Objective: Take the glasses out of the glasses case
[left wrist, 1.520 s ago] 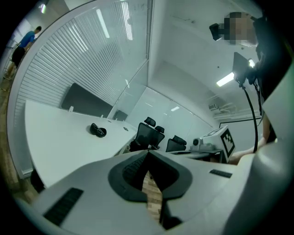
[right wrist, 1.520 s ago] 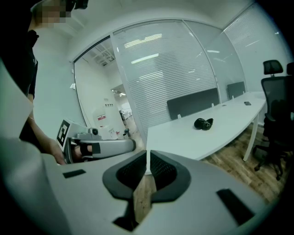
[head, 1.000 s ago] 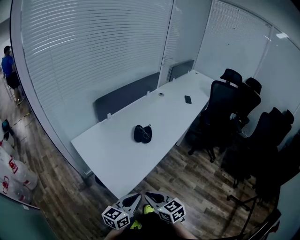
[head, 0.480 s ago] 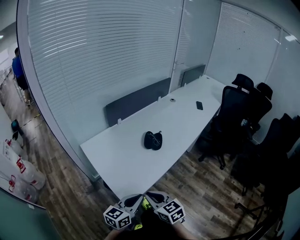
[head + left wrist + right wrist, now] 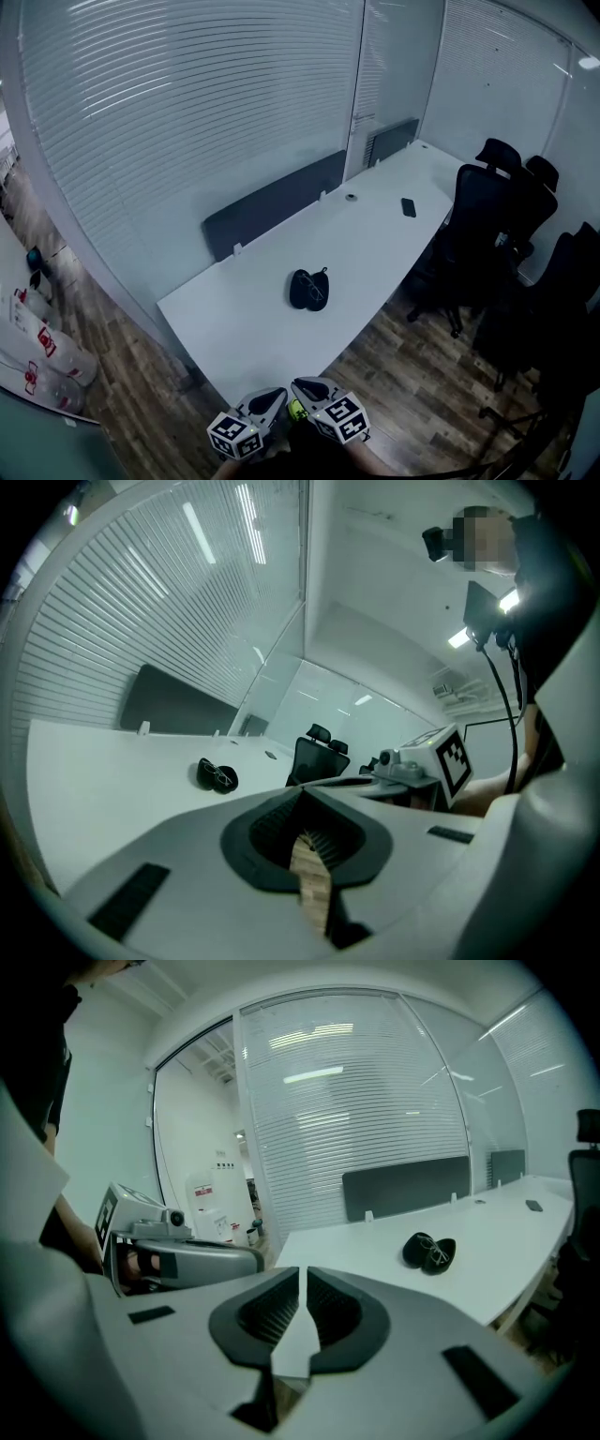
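Glasses case (image 5: 308, 289) open on white table (image 5: 375, 234), left gripper (image 5: 274, 397) and right gripper (image 5: 303, 385) well apart from it, fingers together, empty

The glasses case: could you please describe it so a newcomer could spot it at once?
Find the long white table beside the blind-covered glass wall. Near its middle lies the glasses case, a black clamshell open with glasses inside. It is far bulkier than the flat dark phone farther along.

Long white surface (image 5: 375, 244); blinds (image 5: 187, 103) on glass walls; grey panel (image 5: 272, 202) along far edge; black chairs (image 5: 497, 192) right; wood floor (image 5: 403, 375).
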### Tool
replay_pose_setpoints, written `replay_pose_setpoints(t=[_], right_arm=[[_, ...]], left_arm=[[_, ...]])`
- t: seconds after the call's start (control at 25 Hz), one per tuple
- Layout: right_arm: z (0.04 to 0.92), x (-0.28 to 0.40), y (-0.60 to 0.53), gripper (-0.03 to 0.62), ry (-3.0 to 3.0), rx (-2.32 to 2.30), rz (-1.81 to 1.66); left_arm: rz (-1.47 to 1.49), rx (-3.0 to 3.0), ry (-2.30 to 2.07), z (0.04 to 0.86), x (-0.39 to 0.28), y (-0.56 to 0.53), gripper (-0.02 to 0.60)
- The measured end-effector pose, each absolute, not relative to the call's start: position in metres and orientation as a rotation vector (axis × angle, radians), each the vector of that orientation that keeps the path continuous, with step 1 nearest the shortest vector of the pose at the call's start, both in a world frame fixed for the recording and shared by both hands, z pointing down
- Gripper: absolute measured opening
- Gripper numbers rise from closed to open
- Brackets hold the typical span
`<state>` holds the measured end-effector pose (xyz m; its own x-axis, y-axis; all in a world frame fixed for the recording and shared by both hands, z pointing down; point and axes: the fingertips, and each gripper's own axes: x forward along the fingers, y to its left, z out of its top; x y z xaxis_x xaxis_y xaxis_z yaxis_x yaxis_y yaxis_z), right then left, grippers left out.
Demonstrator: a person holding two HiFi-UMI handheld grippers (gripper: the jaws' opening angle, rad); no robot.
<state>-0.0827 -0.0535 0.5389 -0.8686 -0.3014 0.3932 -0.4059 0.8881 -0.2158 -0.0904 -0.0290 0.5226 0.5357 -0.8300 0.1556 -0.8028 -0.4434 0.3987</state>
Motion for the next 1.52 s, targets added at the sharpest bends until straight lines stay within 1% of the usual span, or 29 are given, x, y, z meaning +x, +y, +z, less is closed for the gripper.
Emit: replay_pose_setpoints(t=[0.4,0.84,0.96,1.12,1.52], right_arm=[[0.551,-0.083,-0.133,0.020,-2.670,0.492,0.467],[0.563,-0.093,-0.205,0.021,-2.634,0.417,0.466],[0.569,-0.094,-0.222,0.033,-2.614,0.406,0.465],[0.575,-0.096,-0.242,0.064,-2.585,0.384,0.442],[0.594,-0.097,-0.286,0.107,-2.501,0.358,0.420]], left_arm=[[-0.061,2.296,-1.332,0.535,-0.086,-0.099,0.011],[-0.108,2.227,-1.350,0.544,-0.084,-0.163,0.011],[-0.108,2.215,-1.354,0.547,-0.083,-0.182,0.011],[-0.119,2.196,-1.370,0.548,-0.084,-0.205,0.011],[-0.121,2.137,-1.394,0.569,-0.087,-0.235,0.011]])
